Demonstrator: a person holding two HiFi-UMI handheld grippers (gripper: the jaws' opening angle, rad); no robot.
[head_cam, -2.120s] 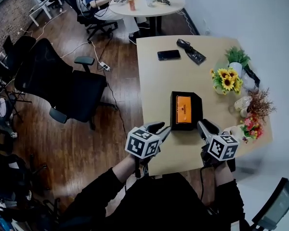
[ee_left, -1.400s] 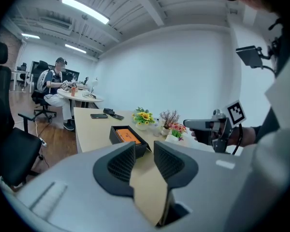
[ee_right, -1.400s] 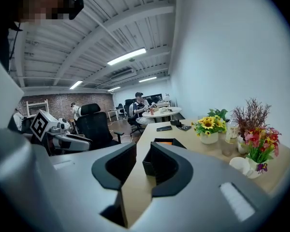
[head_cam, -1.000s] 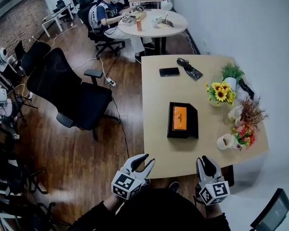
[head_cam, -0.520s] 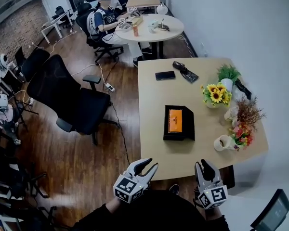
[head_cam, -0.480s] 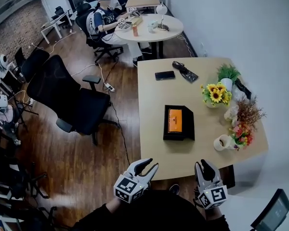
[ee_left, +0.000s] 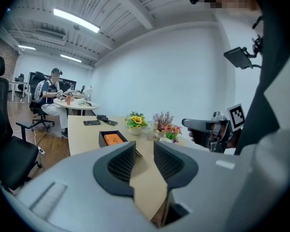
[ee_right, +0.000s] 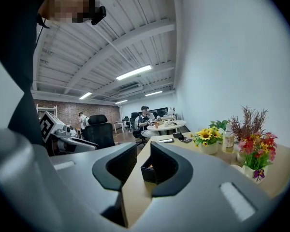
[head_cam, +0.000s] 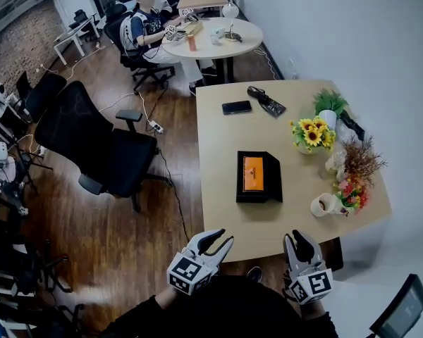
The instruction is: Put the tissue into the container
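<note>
A black container [head_cam: 259, 178] lies in the middle of the wooden table [head_cam: 218, 146] with an orange tissue pack [head_cam: 252, 173] inside it. Both grippers hover off the table's near edge, well short of the container. My left gripper [head_cam: 216, 239] is shut, its jaws nearly together with nothing between them. My right gripper [head_cam: 296, 241] is likewise shut and empty. The left gripper view shows the container [ee_left: 111, 138] ahead beyond the left gripper [ee_left: 144, 151]. The right gripper [ee_right: 143, 153] looks at the container [ee_right: 146, 171] through its narrow gap.
Sunflowers [head_cam: 307, 134], other flower pots [head_cam: 352, 167] and a white mug [head_cam: 320, 205] line the table's right side. A phone [head_cam: 237, 107] lies at the far end. A black office chair [head_cam: 92, 139] stands left of the table. A person [head_cam: 142, 25] sits at a round table [head_cam: 211, 37] behind.
Both grippers have drawn back from the container's sides to beyond the table's near edge. Over the last second they have hardly shifted, and the jaws stay as they were.
</note>
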